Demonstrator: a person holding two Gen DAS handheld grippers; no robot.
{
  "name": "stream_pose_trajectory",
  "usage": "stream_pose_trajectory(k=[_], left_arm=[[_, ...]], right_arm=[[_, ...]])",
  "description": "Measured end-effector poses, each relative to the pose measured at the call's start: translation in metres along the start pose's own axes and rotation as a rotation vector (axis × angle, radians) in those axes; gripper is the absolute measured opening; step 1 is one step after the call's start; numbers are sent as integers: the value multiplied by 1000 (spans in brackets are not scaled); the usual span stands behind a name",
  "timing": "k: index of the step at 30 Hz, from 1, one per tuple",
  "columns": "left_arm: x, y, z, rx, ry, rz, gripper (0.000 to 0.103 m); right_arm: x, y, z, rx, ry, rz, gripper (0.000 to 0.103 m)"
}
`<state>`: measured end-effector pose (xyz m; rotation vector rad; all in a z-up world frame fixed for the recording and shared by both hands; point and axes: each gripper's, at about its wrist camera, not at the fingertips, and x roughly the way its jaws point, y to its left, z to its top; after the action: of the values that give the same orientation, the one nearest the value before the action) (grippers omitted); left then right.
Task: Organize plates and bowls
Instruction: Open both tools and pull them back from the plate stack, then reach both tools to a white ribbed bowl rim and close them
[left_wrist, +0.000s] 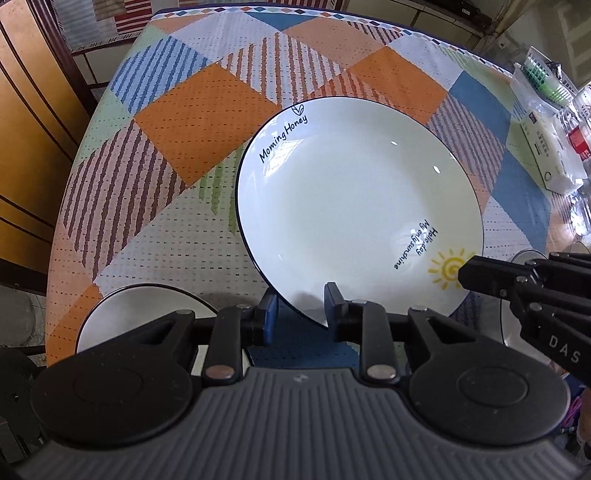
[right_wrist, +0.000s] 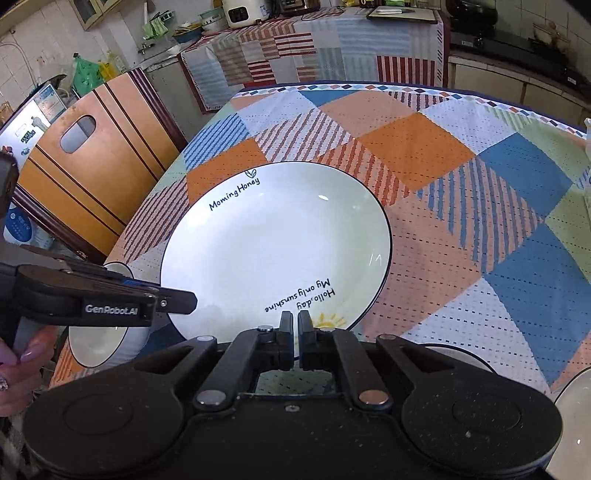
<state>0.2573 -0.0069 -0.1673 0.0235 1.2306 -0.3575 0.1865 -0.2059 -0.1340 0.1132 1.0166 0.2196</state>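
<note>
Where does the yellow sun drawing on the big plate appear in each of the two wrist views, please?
Left wrist view: the sun drawing sits low right on the plate, just left of the right hand-held gripper.
Right wrist view: the sun drawing is bottom centre, half hidden behind that gripper's fingertips.
Shared landmark: the "Morning Honey" lettering on the far rim.

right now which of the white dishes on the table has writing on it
The large white plate with the dark rim in the middle: it reads "Morning Honey" and has a yellow sun. The small white bowl beside it looks plain.
</note>
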Motion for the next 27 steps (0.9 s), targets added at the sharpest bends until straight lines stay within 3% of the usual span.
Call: stream_pose_trajectory(k=[4, 10, 18, 24, 27], left_arm=[[-10, -5, -2, 34, -5, 27, 27], [-51, -4, -20, 85, -55, 11, 33], [-107, 9, -48, 127, -120, -5, 41], [-135, 28, -62, 144, -153, 18, 43], [-141, 39, -72, 157, -158, 23, 46]], right_arm=[[-8, 13, -3, -26, -16, -39, 8], [-30, 37, -7, -64, -25, -80, 13], [-62, 79, -16, -150, -65, -93, 38], [-79, 104, -27, -229, -109, -37, 57], [-81, 112, -35, -263, -126, -3, 58]])
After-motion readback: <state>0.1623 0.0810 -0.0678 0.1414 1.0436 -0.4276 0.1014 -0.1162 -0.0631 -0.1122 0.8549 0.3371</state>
